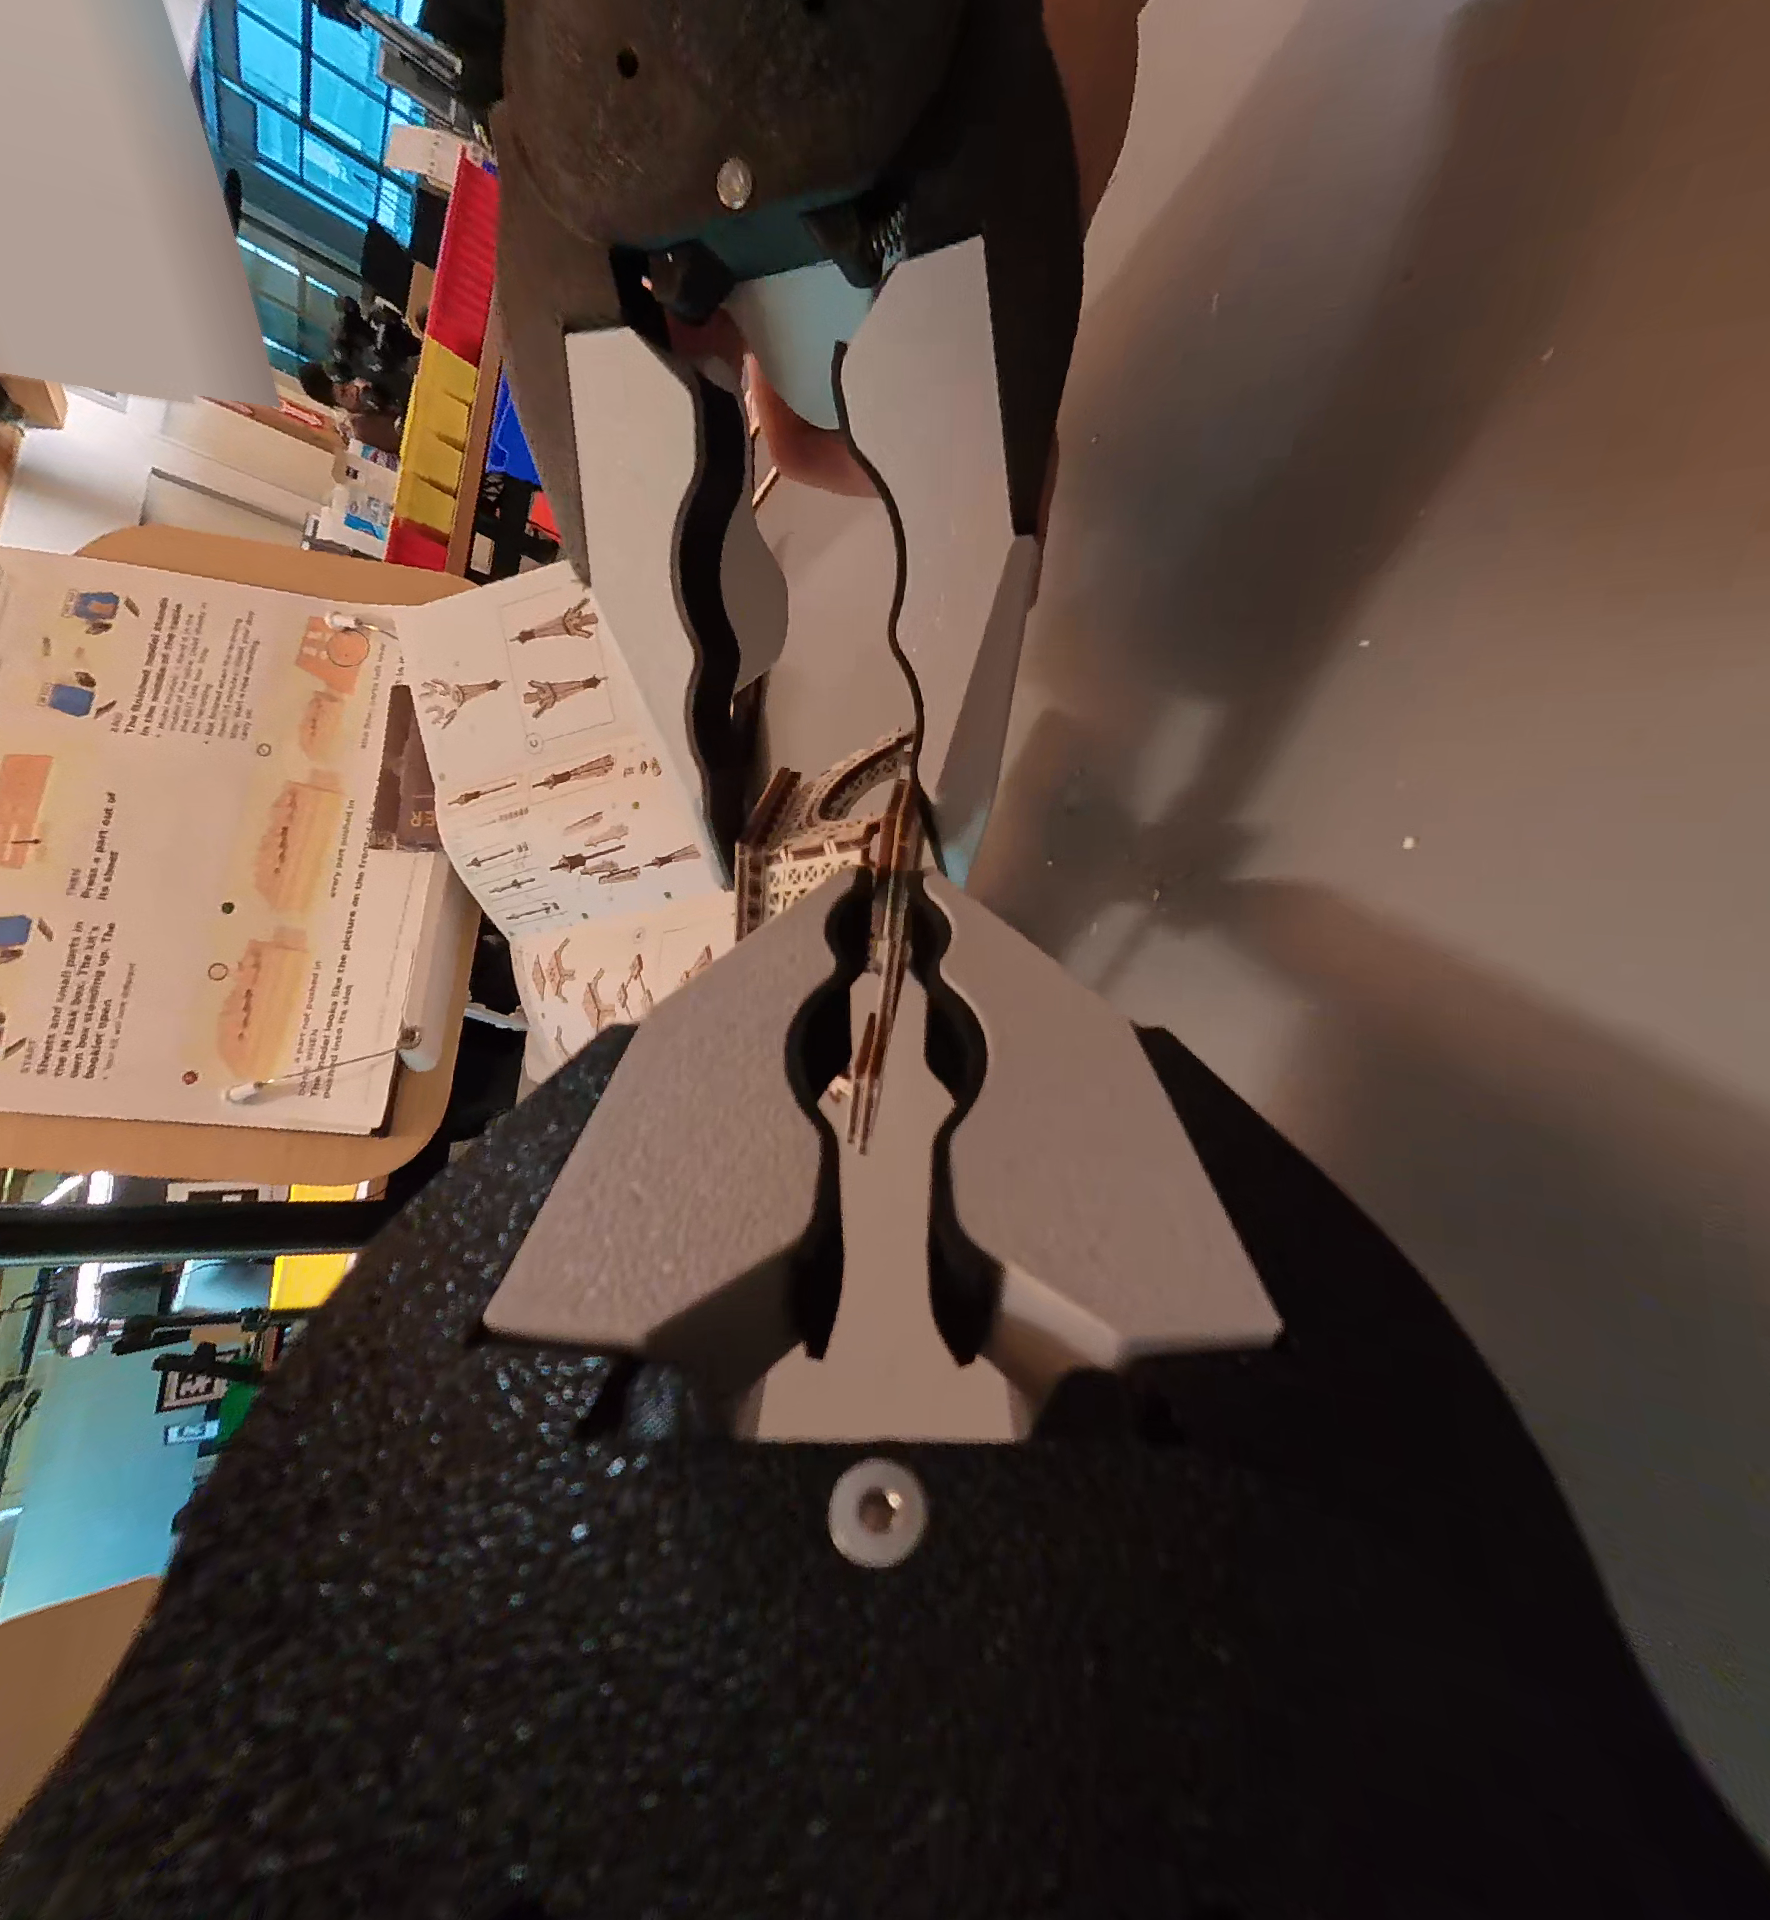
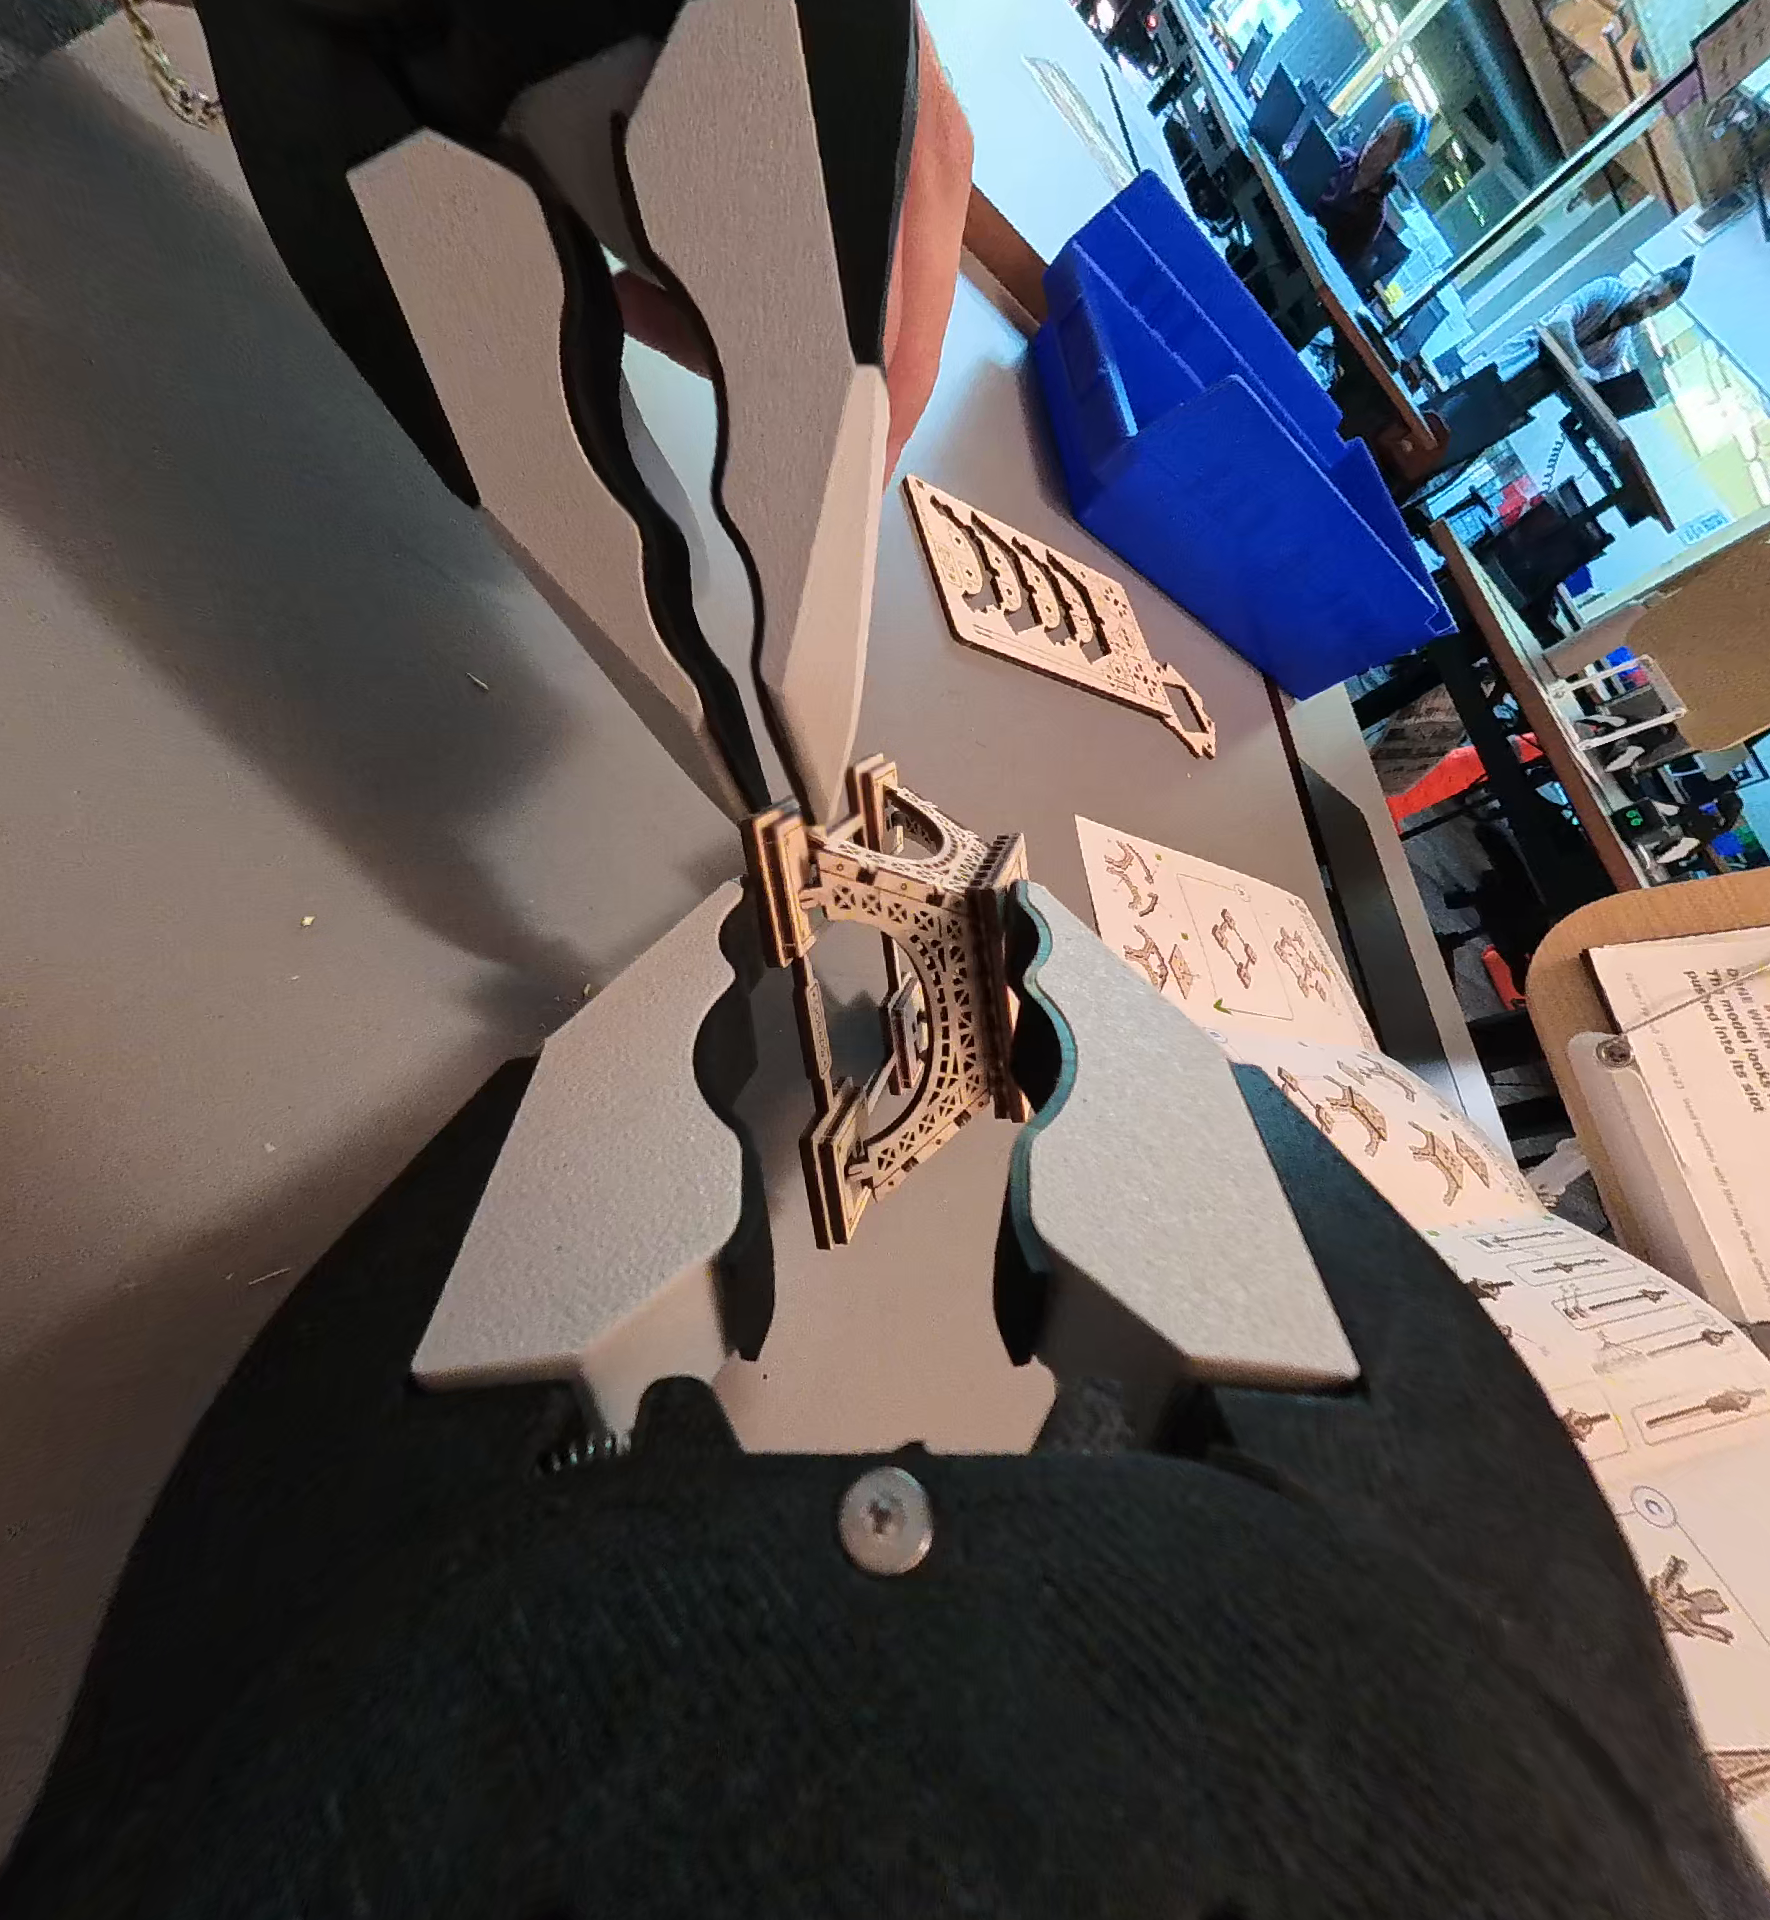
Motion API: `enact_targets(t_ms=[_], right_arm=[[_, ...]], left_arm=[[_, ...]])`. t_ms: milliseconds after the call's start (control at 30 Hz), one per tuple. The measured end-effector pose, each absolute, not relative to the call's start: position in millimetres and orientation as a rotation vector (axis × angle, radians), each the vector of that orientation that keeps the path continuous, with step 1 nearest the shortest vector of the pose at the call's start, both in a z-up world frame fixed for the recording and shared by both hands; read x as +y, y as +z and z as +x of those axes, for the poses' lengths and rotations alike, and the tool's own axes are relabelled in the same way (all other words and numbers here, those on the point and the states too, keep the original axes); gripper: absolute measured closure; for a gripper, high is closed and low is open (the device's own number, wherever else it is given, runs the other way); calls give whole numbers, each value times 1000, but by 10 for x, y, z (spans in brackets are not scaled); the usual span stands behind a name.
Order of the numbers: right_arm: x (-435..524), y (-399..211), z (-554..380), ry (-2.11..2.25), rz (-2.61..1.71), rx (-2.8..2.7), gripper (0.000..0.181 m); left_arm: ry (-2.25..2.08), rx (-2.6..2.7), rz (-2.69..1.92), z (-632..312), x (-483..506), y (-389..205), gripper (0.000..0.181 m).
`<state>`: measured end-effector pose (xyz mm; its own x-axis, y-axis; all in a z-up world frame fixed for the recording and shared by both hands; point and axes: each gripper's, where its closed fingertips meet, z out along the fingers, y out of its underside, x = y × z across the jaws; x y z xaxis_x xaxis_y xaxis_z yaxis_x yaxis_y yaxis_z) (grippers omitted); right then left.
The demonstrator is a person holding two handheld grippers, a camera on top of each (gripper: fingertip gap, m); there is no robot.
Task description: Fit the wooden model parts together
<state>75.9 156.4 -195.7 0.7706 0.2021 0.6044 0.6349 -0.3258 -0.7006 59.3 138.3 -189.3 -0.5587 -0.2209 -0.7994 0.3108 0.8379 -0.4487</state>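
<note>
Left wrist view: your left tongs (image 1: 886,940) are clenched on the thin edge of the wooden model (image 1: 824,831); your right tongs (image 1: 829,821) meet it from above, over the grey table (image 1: 1432,623), beside the instruction sheets (image 1: 569,748).

Right wrist view: your right tongs (image 2: 881,997) grasp the model's arched lattice frame (image 2: 912,997) across its width, held above the table (image 2: 185,727). Your left tongs (image 2: 777,805) pinch its upper corner. A wooden parts sheet (image 2: 1047,613) lies near a blue bin (image 2: 1245,488).
</note>
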Motion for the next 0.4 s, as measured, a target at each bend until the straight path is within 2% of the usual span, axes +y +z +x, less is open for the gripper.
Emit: enact_targets(t_ms=[33,400], right_arm=[[1563,-1958,758,-507,-1890,-641,137],[1570,-1970,756,-534,-1900,-656,137]], left_arm=[[-704,2052,69,585,1372,-1887,178],[-676,2051,70,614,1374,-1908,175]])
